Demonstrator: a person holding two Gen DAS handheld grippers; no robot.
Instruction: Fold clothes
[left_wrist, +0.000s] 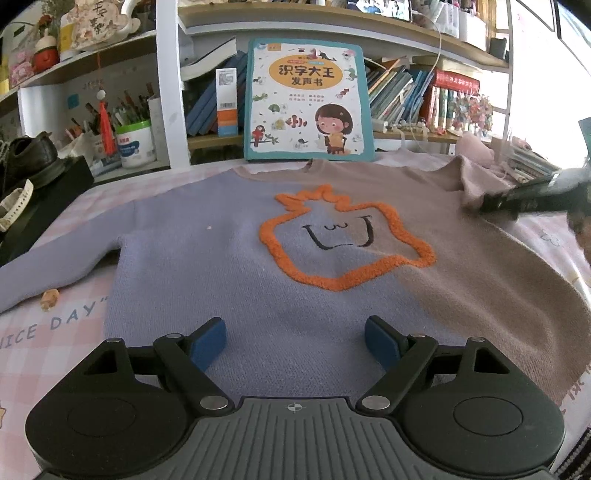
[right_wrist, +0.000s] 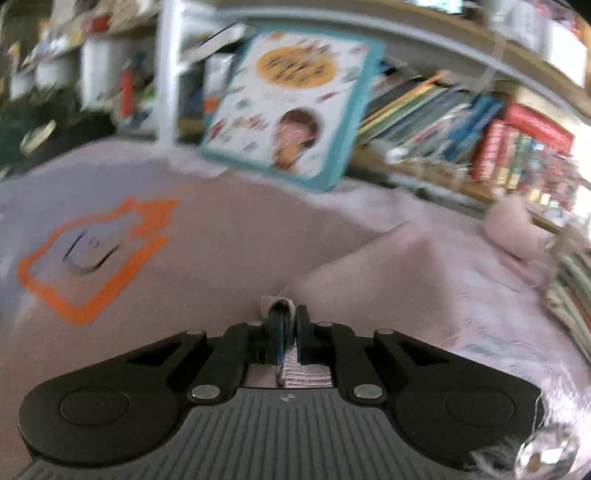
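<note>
A knit sweater (left_wrist: 295, 295), lavender on its left half and tan on its right, lies flat on a pink tablecloth, with an orange fuzzy outline (left_wrist: 343, 240) on the chest. My left gripper (left_wrist: 295, 341) hovers open over the lower hem, nothing between its blue pads. The right gripper (left_wrist: 517, 201) shows at the right edge of the left wrist view, by the tan sleeve near the shoulder. In the blurred right wrist view, the right gripper (right_wrist: 287, 325) is shut on a fold of the tan sleeve (right_wrist: 388, 266), which is lifted and doubled over.
A children's picture book (left_wrist: 308, 101) leans against the bookshelf (left_wrist: 424, 96) behind the sweater. A black shoe on a dark box (left_wrist: 33, 173) stands at the left. A small crumb (left_wrist: 50, 298) lies by the lavender sleeve. Stacked books (right_wrist: 569, 291) sit at the right.
</note>
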